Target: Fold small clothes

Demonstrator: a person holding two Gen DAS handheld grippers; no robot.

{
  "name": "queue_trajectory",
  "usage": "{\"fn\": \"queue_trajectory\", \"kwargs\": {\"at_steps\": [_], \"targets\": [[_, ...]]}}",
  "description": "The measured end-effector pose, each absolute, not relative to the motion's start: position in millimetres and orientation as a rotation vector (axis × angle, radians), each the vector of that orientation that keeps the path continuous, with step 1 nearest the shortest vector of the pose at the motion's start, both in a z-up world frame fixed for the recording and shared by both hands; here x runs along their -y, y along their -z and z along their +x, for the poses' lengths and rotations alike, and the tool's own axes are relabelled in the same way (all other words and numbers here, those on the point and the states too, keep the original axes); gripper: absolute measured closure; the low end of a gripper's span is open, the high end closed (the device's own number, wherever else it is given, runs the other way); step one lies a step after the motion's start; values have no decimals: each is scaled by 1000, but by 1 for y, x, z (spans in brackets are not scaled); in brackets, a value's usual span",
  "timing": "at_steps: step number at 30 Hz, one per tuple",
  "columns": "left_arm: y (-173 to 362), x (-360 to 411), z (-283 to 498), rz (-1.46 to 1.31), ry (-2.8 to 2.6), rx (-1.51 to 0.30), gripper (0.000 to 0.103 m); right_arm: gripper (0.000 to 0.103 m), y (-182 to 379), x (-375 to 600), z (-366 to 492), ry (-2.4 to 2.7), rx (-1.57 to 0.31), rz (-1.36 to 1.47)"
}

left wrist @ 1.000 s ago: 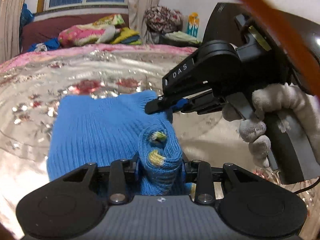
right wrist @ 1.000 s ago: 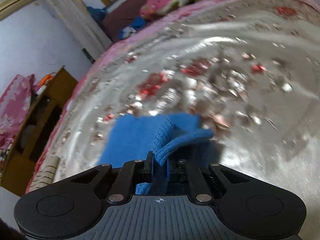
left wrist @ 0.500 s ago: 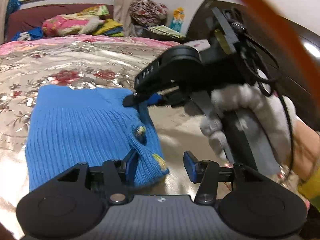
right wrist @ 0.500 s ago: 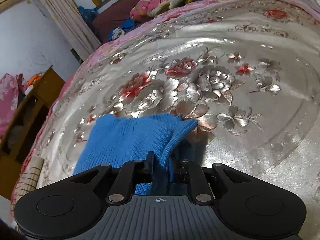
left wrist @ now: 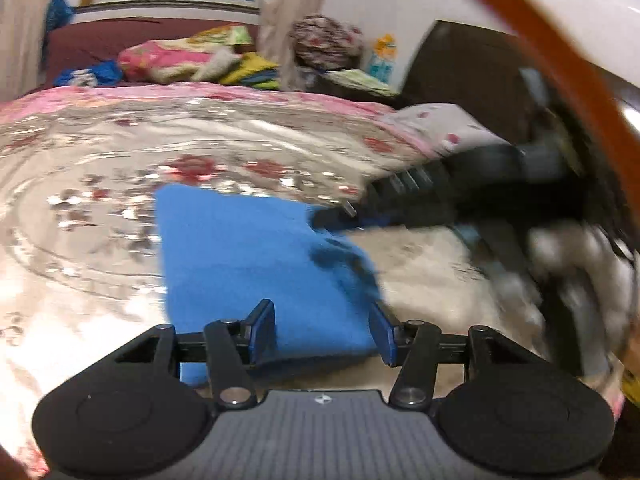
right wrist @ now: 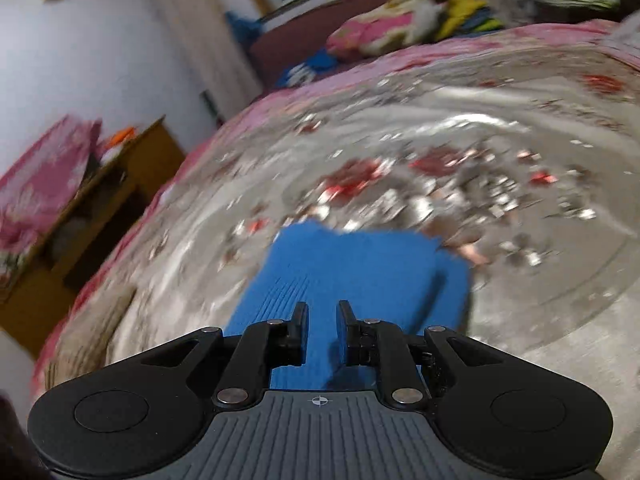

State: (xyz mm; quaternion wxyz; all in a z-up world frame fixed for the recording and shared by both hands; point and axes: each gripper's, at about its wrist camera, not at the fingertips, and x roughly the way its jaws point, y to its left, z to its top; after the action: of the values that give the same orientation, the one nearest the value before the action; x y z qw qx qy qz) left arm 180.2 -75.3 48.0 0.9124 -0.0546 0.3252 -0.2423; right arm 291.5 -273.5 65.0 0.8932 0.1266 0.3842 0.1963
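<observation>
Since both grippers have let go of the fold they were pinching a moment ago, the entry now reads as follows.

Bedspread (left wrist: 100,208): shiny, floral, pink-edged. It fills the field ahead of both tools. Unchanged.

Sweater (left wrist: 248,264): blue knit, lying flat on the bedspread just ahead of and below the left tool's fingers, and directly under the right tool's tips in its own view. The raised doubled edge held a second ago is gone and the cloth lies as a compact rectangle. Judged: one fold has been laid down. Whether another is needed cannot be told, as both views are smeared.

Left gripper (left wrist: 322,320): jaws wide apart after being clamped on the knit edge, with nothing between the blue pads. The near edge of the sweater shows beyond them, untouched.

Right gripper (right wrist: 323,320): jaws parted by a narrow gap. Blue cloth shows through the gap, lying underneath, and none is seen pinched. From the left view it sits at the sweater's far right corner, blurred. Judged: release complete and both tools free for the next grasp.

Hand (left wrist: 572,264): in a pale glove, on the right tool's grip, to the right of the left tool.

Writing: none legible. Motion blur hides any lettering on the tools, and the mark at the middle of each tool's body is only a small cross symbol.
</observation>
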Motion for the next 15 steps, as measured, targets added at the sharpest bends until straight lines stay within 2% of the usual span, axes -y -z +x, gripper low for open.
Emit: {"fn": "queue_trajectory", "kwargs": {"at_steps": [2, 4, 7, 15], "targets": [[-44, 68, 188, -113, 455, -676, 47, 86, -56, 268, 292, -364, -832, 211], [-39, 63, 196, -117, 420, -696, 47, 94, -45, 271, 294, -316, -862, 187], [-28, 58, 206, -130, 393, -735, 47, 99, -34, 282, 286, -295, -869, 228], [-23, 58, 205, -114, 378, -762, 46, 99, -41, 288, 271, -258, -850, 243]]}}
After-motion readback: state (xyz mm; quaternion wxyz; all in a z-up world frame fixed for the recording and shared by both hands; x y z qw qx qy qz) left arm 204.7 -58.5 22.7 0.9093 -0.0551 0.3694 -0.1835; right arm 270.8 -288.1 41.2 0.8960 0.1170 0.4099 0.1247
